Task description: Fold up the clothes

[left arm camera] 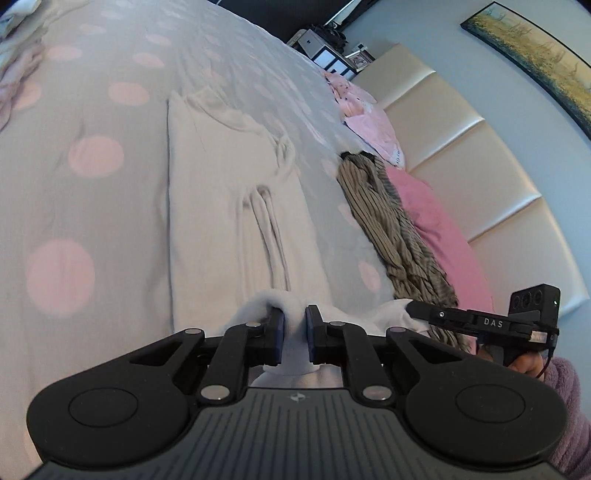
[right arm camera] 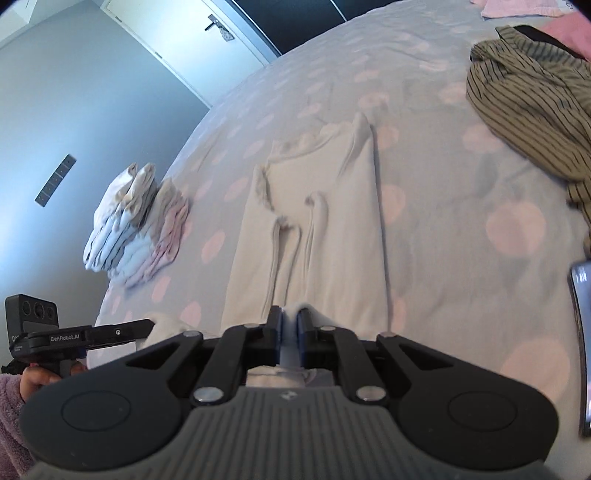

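Left wrist view: left gripper (left arm camera: 294,325) clamped on near hem of white garment (left arm camera: 221,206), sleeves already tucked in, laid flat on bed (left arm camera: 92,206).

Right wrist view: right gripper (right arm camera: 290,325) pinches same hem's other corner, probably for lengthwise fold.

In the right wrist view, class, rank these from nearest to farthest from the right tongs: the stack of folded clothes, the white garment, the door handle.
1. white garment, gripped in the right tongs
2. stack of folded clothes, left
3. door handle, top left
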A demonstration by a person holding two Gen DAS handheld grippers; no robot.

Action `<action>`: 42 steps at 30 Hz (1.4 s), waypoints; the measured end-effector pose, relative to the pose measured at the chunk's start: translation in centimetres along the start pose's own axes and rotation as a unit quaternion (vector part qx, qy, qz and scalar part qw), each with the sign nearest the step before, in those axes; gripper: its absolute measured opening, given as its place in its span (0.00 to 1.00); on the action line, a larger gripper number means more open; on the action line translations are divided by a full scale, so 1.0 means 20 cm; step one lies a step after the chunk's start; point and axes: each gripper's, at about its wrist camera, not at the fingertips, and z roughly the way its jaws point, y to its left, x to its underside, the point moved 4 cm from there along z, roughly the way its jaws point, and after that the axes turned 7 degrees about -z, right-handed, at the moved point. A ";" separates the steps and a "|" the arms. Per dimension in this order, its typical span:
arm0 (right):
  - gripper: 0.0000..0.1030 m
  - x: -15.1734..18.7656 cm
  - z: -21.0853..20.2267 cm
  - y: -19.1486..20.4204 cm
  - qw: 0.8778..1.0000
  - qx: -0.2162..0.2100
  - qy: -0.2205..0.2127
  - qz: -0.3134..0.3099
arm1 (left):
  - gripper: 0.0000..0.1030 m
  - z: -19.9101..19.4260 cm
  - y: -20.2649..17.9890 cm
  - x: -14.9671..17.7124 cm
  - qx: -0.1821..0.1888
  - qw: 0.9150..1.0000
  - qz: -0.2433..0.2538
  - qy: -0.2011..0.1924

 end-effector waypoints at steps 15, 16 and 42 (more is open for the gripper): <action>0.09 -0.30 0.60 -0.31 0.999 0.031 0.020 0.006 | 0.09 0.47 0.36 -0.42 -0.037 0.997 -0.060 -0.003; 0.09 -0.30 0.63 -0.34 0.999 0.034 0.024 0.010 | 0.09 0.49 0.39 -0.42 -0.035 0.997 -0.067 -0.002; 0.46 0.05 0.39 -0.22 0.996 0.074 0.029 -0.042 | 0.48 0.22 0.36 0.00 -0.077 0.996 -0.036 -0.028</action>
